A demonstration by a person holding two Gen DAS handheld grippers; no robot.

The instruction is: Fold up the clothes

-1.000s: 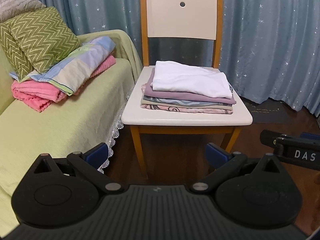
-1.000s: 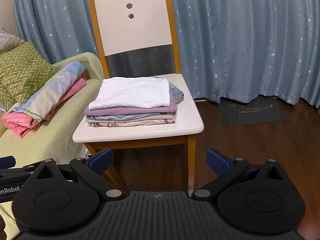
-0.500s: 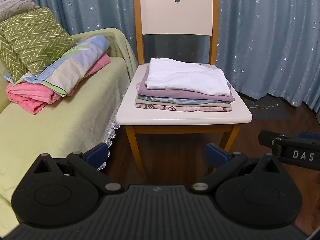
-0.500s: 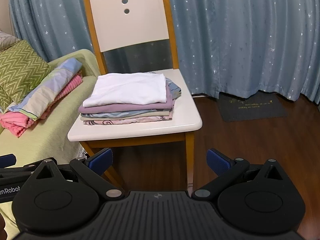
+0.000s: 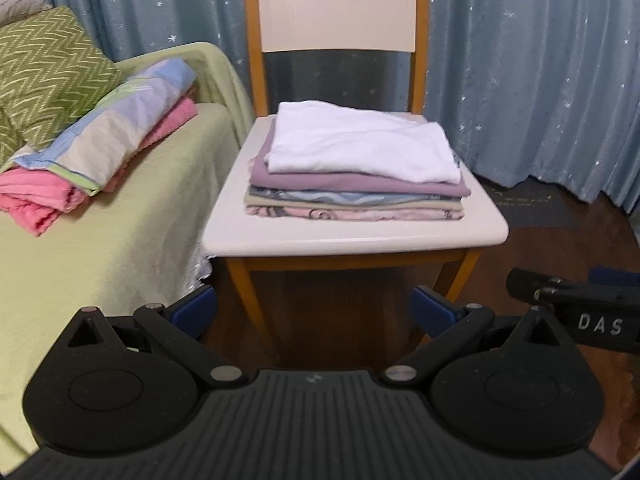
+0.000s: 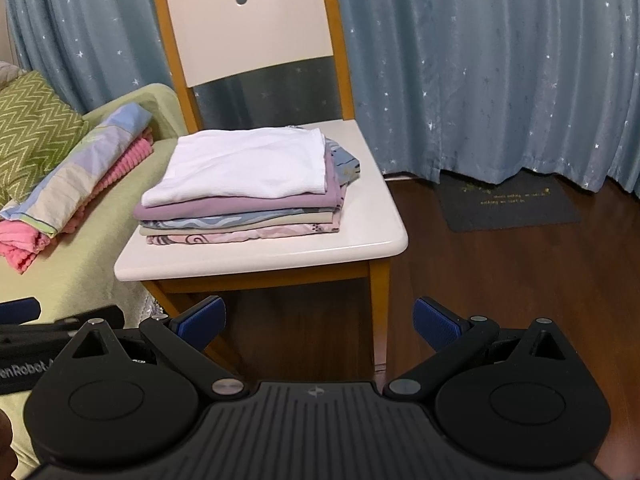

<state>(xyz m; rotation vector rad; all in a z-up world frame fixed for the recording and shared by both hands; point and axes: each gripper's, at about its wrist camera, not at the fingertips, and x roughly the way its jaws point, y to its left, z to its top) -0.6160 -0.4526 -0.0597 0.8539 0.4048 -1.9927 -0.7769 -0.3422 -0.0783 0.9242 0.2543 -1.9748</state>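
Note:
A neat stack of folded clothes (image 5: 356,172) (image 6: 248,188) rests on the white seat of a wooden chair (image 5: 352,236) (image 6: 372,236). A white garment (image 5: 360,148) (image 6: 244,170) lies on top, with purple, blue, beige and pink patterned layers beneath. My left gripper (image 5: 314,310) hangs open in front of the chair and below the seat, holding nothing. My right gripper (image 6: 318,320) is likewise open and empty, low before the chair's front right leg. Each gripper's body shows at the edge of the other's view.
A sofa with a pale green cover (image 5: 92,264) (image 6: 60,276) stands left of the chair, carrying folded pink and pastel blankets (image 5: 100,152) (image 6: 68,184) and a green zigzag cushion (image 5: 44,80). Blue starred curtains (image 6: 480,60) hang behind. A dark mat (image 6: 508,202) lies on the wooden floor.
Both grippers have moved nearer the chair, so the stack and seat look larger and the chair's back runs off the top. The jaws stay open.

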